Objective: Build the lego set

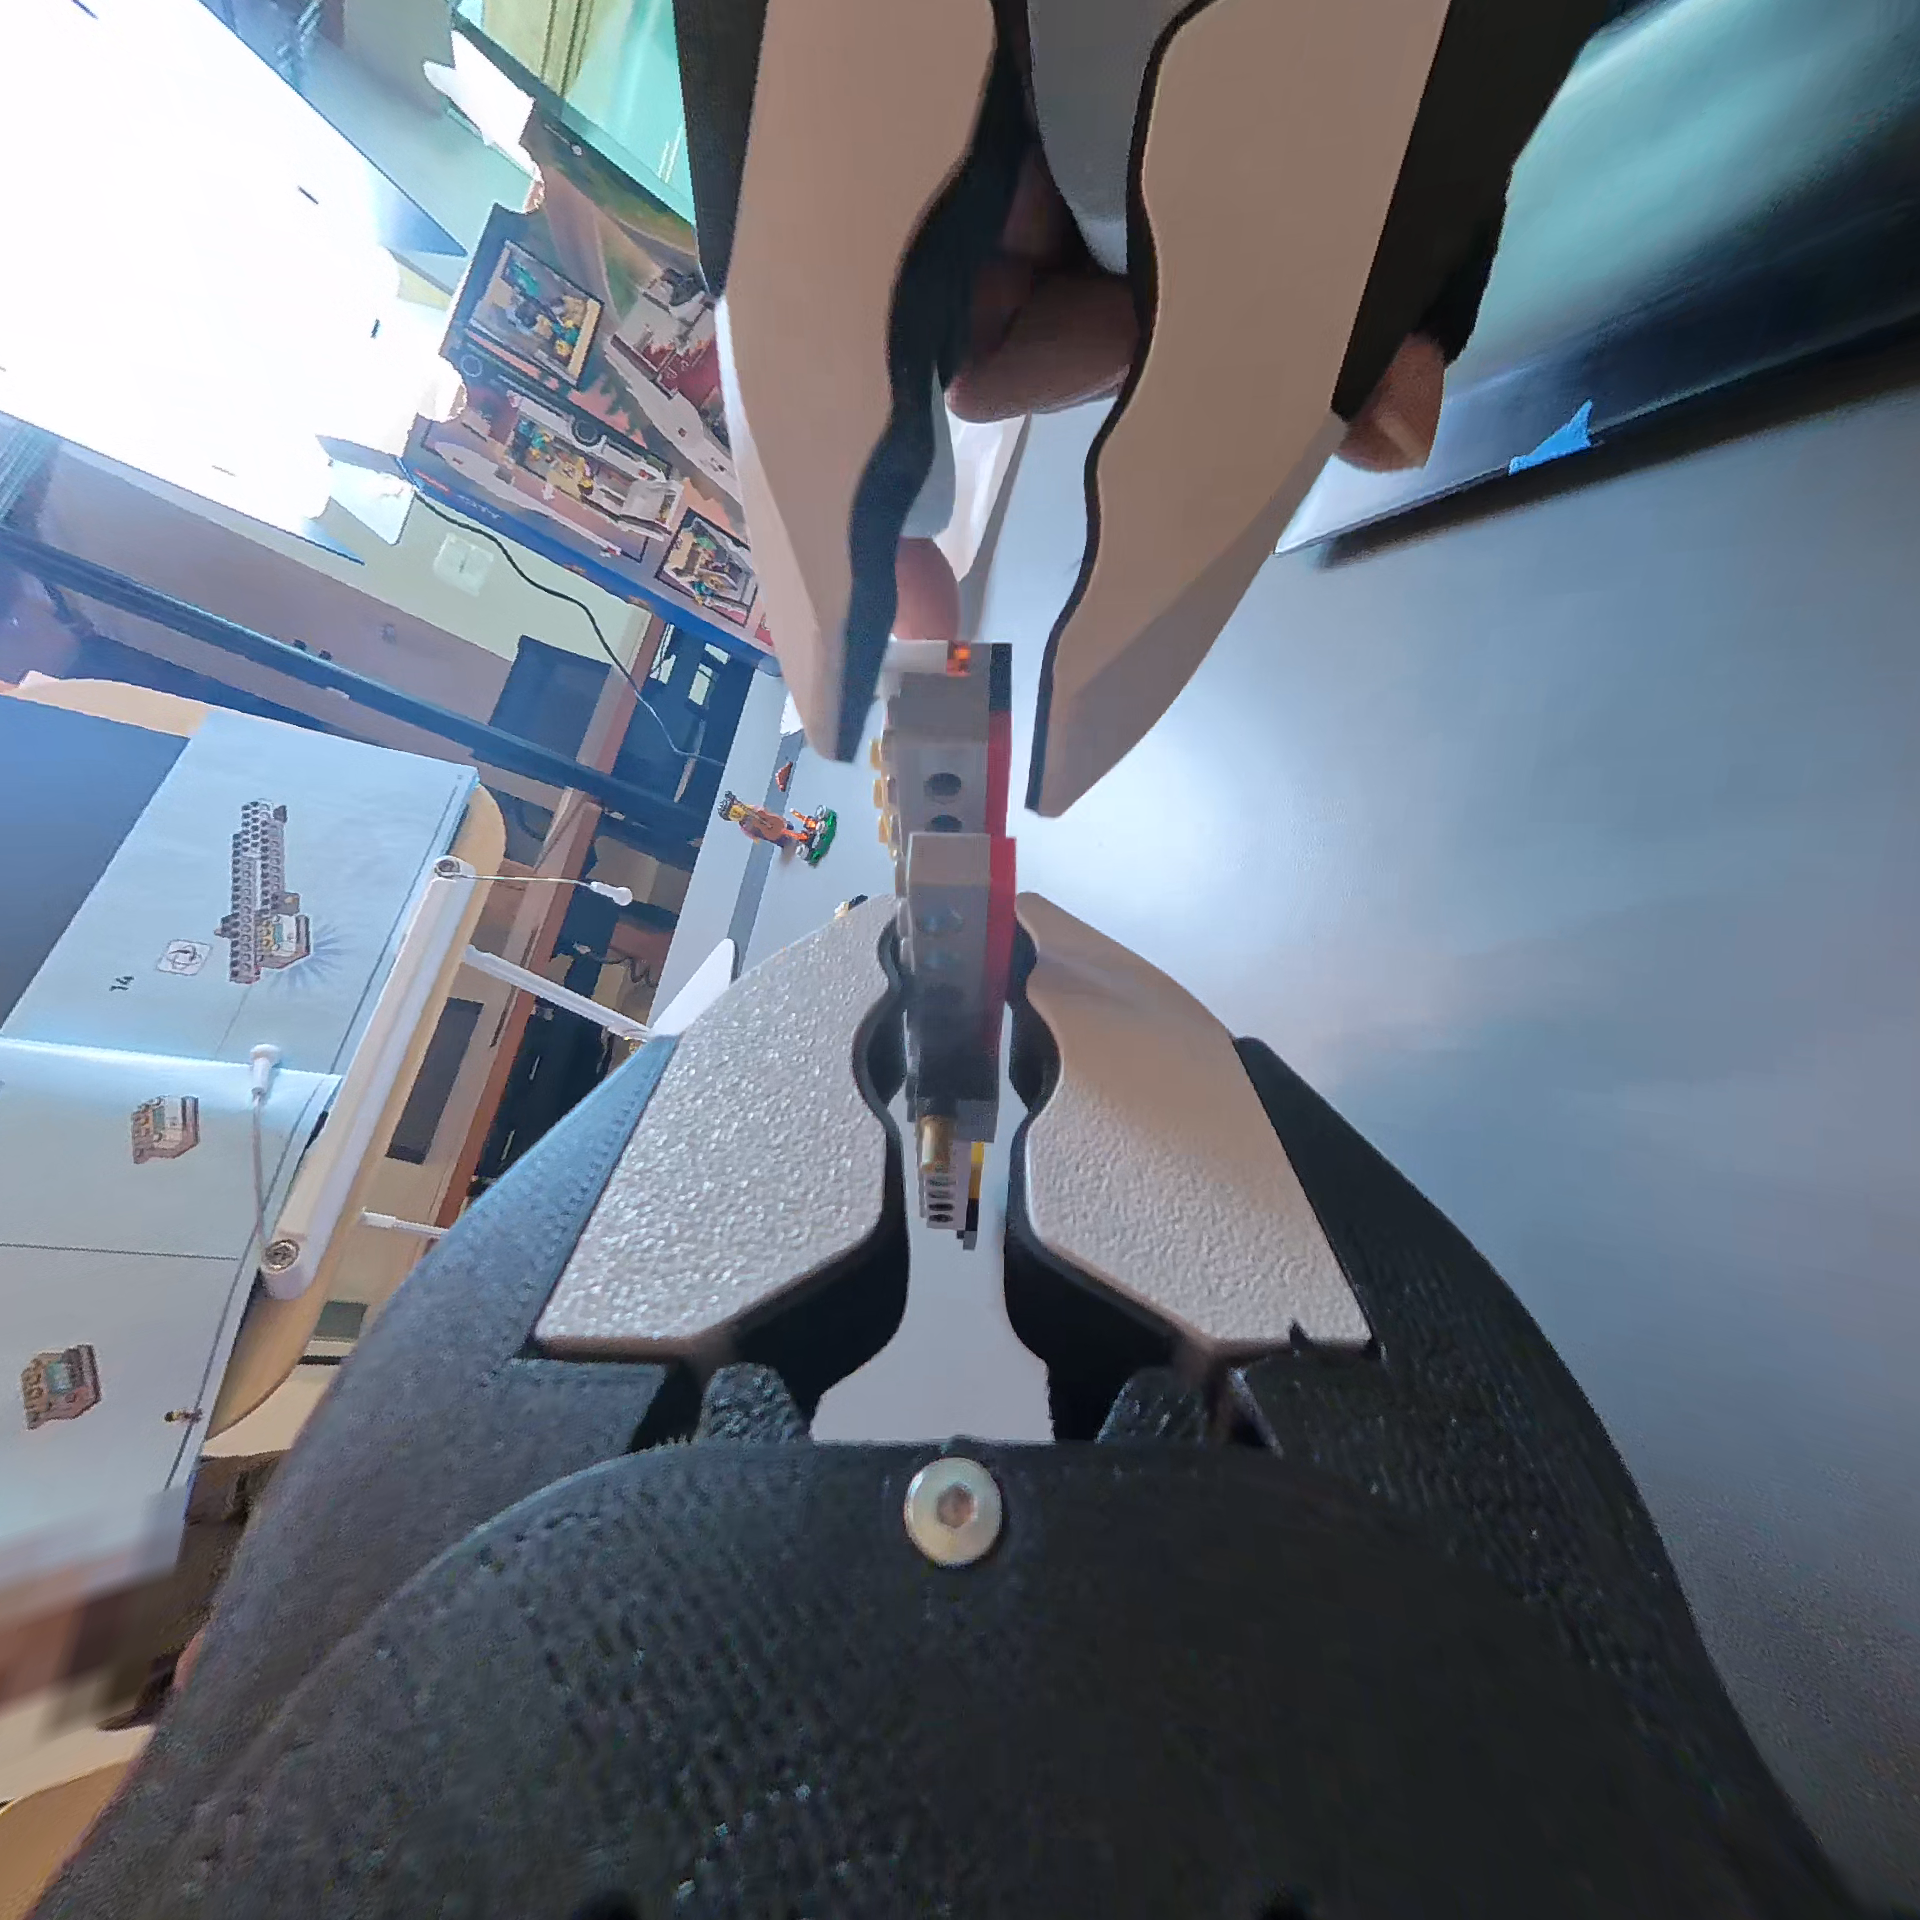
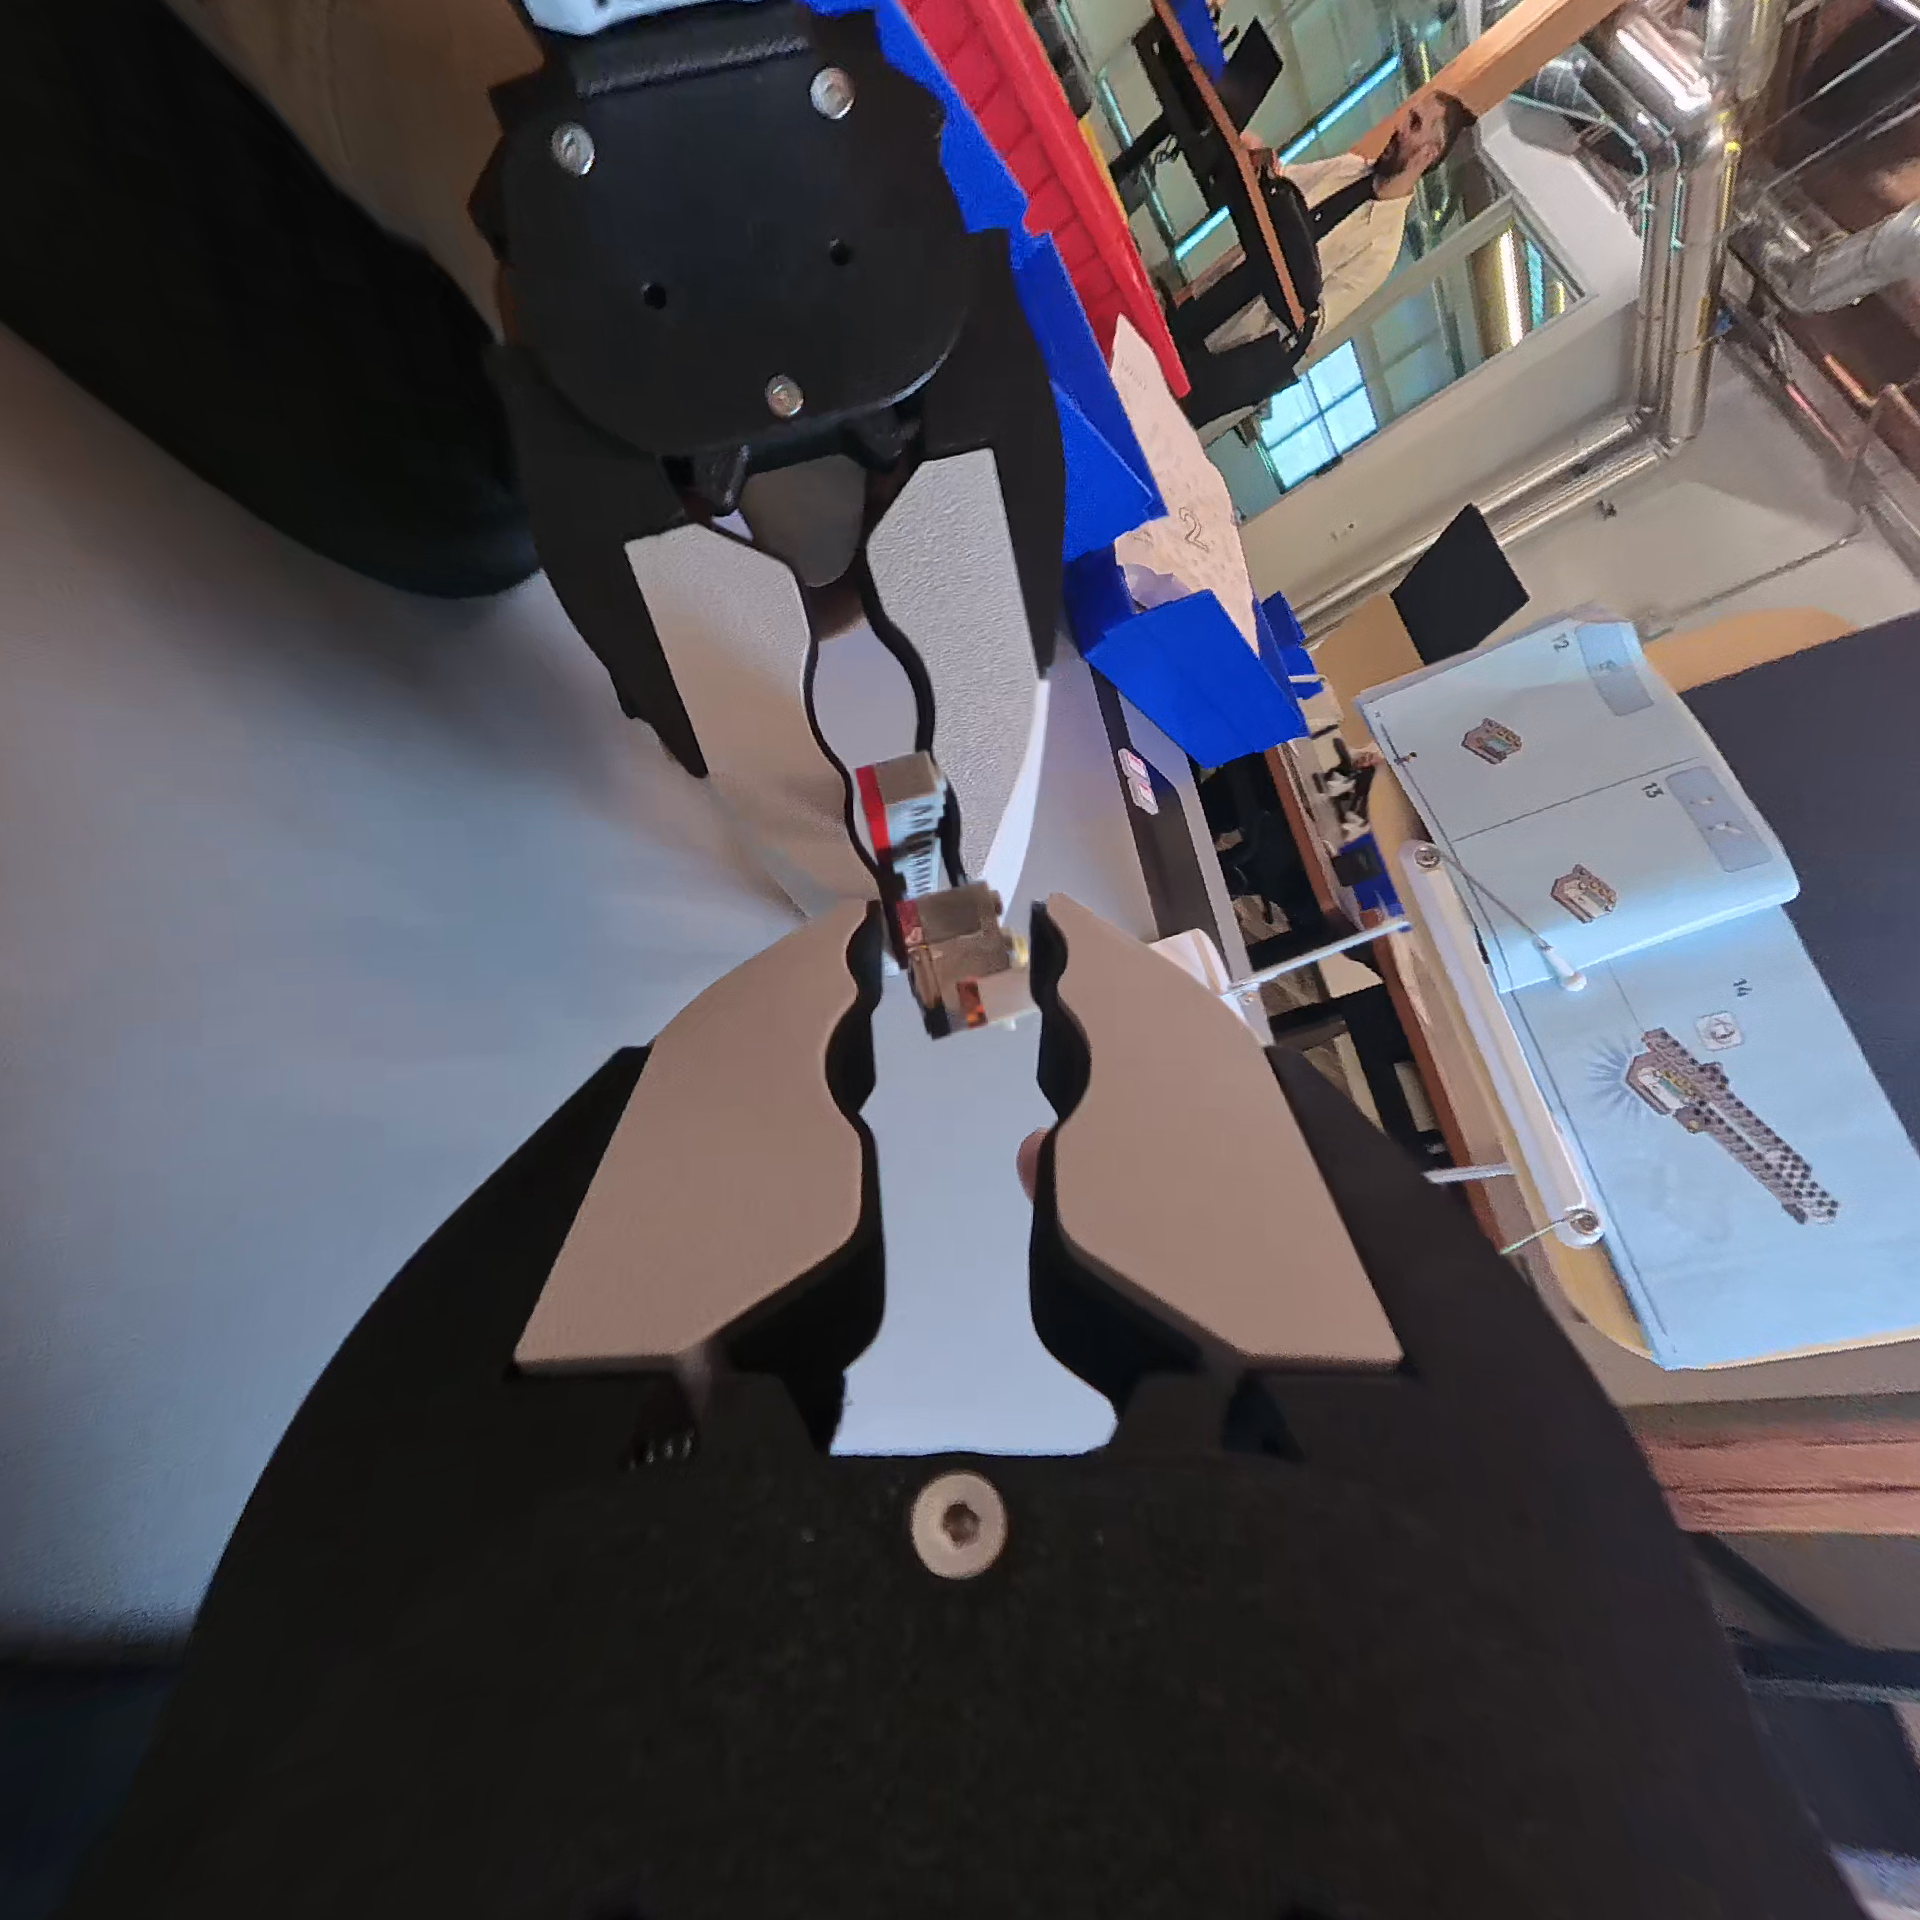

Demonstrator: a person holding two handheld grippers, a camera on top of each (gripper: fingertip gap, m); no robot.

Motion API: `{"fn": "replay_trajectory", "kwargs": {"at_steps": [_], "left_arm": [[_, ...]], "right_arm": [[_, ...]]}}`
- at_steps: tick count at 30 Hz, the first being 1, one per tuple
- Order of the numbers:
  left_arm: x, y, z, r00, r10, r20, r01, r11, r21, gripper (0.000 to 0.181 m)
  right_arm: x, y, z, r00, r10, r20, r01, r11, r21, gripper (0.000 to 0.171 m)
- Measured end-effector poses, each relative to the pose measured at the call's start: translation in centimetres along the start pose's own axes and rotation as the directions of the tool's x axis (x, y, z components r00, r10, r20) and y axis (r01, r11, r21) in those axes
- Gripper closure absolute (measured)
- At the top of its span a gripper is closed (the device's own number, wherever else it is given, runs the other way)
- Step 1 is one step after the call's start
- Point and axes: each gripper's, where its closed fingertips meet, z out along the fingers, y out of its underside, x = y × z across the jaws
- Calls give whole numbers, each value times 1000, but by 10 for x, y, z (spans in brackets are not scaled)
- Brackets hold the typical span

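A slim lego assembly (image 1: 951, 914), made of grey holed beams with a red side, tan studs and an orange clear piece at its far end, is held in the air above the white table (image 1: 1455, 935). My left gripper (image 1: 956, 914) is shut on its near half. My right gripper (image 1: 940, 774) comes in from the opposite side and stands open around its far end. In the right wrist view, my right gripper (image 2: 951, 914) straddles the orange-tipped end of the assembly (image 2: 961, 966), and the left gripper (image 2: 914, 831) clamps the other end.
An open instruction booklet (image 2: 1662, 1039) rests on a wooden stand beside the table and also shows in the left wrist view (image 1: 208, 935). A lego box (image 1: 582, 395), a minifigure (image 1: 774, 821), blue and red bins (image 2: 1091, 416) and a distant person (image 2: 1340, 208) are around. Both grippers' tips are close together, under 4 cm apart.
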Motion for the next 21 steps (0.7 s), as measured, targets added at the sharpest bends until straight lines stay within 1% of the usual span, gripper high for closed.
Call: {"fn": "replay_trajectory", "kwargs": {"at_steps": [2,4,7,11,14,18,21], "left_arm": [[-2,0,-1,1000,-23,0,23,1000,15,166],[-3,-1,-3,1000,-21,-2,21,999,37,166],[2,-5,-3,1000,-11,-26,12,998,64,166],[11,-12,-5,997,9,-70,-2,995,103,166],[19,-16,-6,994,32,-102,-19,991,130,166],[18,-19,-8,995,15,-99,0,989,150,166],[15,-16,-7,997,16,-79,-5,990,138,163]], "right_arm": [[5,2,-3,999,48,14,-48,999,11,135],[7,6,-6,998,63,23,-63,998,20,134],[1,11,-5,998,38,52,-39,999,13,132],[-13,4,-2,995,-47,89,44,999,32,135],[-19,-3,-3,990,-122,77,118,992,47,148],[-18,-6,-5,989,-131,68,128,991,40,148],[-17,-2,-3,990,-126,58,125,992,11,148]]}}
